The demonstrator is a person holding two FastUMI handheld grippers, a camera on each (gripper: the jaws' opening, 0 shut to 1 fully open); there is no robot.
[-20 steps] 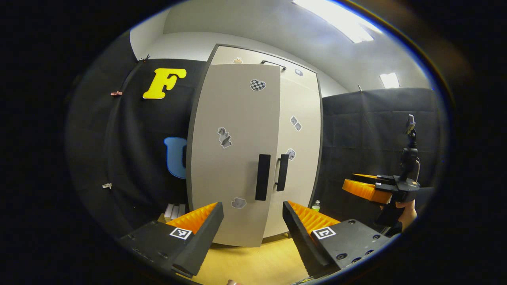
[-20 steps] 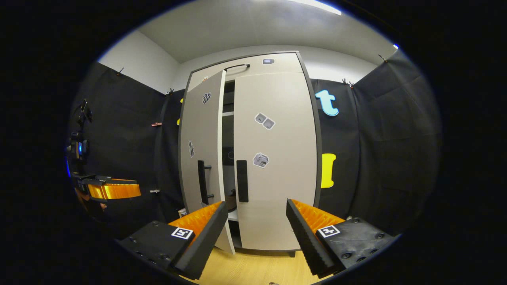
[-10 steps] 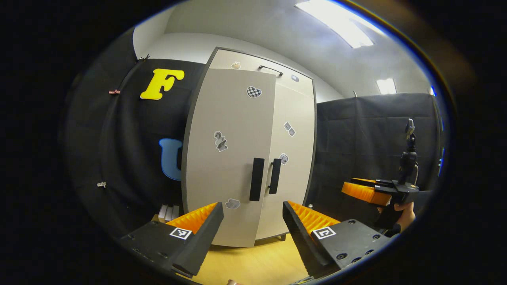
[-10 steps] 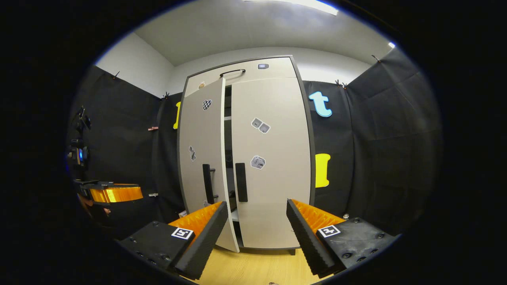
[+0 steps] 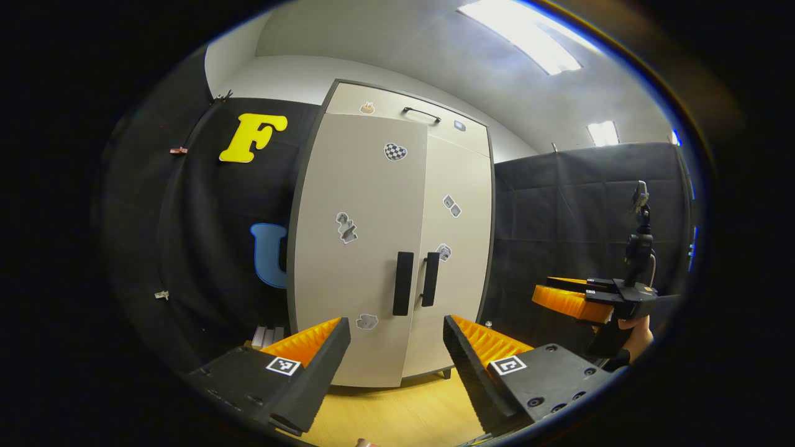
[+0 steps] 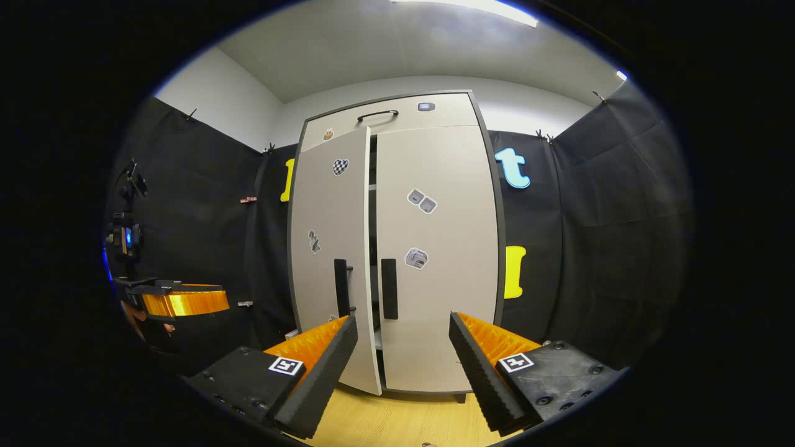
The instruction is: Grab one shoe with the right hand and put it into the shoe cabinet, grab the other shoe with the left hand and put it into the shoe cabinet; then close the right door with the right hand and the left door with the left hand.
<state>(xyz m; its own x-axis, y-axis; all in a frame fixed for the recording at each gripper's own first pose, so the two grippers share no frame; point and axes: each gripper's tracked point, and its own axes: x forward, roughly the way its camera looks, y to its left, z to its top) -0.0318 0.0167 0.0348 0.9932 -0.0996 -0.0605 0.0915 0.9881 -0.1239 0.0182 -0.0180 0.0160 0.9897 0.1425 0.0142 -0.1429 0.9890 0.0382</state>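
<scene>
Although no shoe lay in sight and both were presumably stowed, the shoe cabinet (image 6: 435, 261) ahead of the tongs was not fully shut. Beyond the right gripper (image 6: 402, 351), wide and empty, the right door (image 6: 438, 248) sat flush; the left door (image 6: 332, 248) stood ajar, a dark gap beside it. The left gripper (image 5: 396, 351), also wide and empty, hung back from that door (image 5: 357, 248), so closing it remained.

A tall cabinet (image 6: 397, 248) stands on the floor (image 6: 397, 422). Its right door (image 6: 441, 261) is closed. Its left door (image 6: 332, 261) hangs a little open, with a dark gap between them. The right tongs (image 6: 402, 366) are wide apart and hold nothing. The left tongs (image 6: 180, 302) show far off at the side.
</scene>
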